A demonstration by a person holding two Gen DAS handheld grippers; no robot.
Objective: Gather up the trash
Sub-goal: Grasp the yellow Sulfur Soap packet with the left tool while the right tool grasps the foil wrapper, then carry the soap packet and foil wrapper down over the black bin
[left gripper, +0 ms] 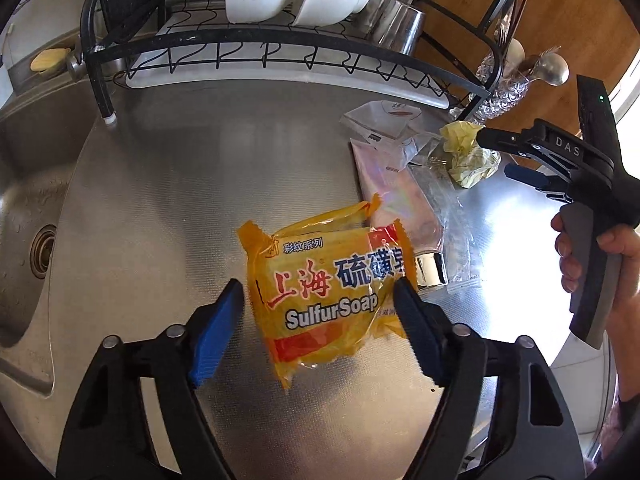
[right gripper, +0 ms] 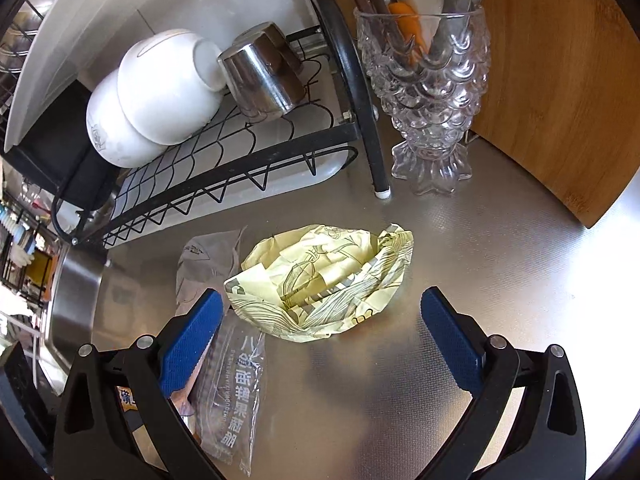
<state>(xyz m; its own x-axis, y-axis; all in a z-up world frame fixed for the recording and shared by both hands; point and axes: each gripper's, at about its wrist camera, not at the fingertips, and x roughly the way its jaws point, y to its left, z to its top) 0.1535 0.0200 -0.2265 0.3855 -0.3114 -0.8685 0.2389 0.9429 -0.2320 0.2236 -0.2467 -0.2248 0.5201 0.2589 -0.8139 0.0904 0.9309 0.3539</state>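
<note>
A yellow "Sulfur Soap" wrapper [left gripper: 328, 292] lies on the steel counter [left gripper: 180, 200]. My left gripper [left gripper: 318, 284] straddles it; the right pad overlaps the wrapper's edge, the left pad stands just off it, so it is open. A crumpled pale-yellow paper [right gripper: 320, 280] lies between the blue pads of my right gripper [right gripper: 320, 296], which is wide open and clear of it on both sides. In the left wrist view the right gripper [left gripper: 500, 154] sits at that paper [left gripper: 468, 160], held by a person's hand [left gripper: 600, 248].
A clear printed plastic bag [right gripper: 232, 392], a pink pouch [left gripper: 396, 196] and a white wrapper [left gripper: 384, 120] lie nearby. A black dish rack [left gripper: 280, 48] with bowls and steel cups stands behind. The sink [left gripper: 28, 220] lies left. A glass utensil holder [right gripper: 428, 92] and a wooden board [right gripper: 560, 80] stand right.
</note>
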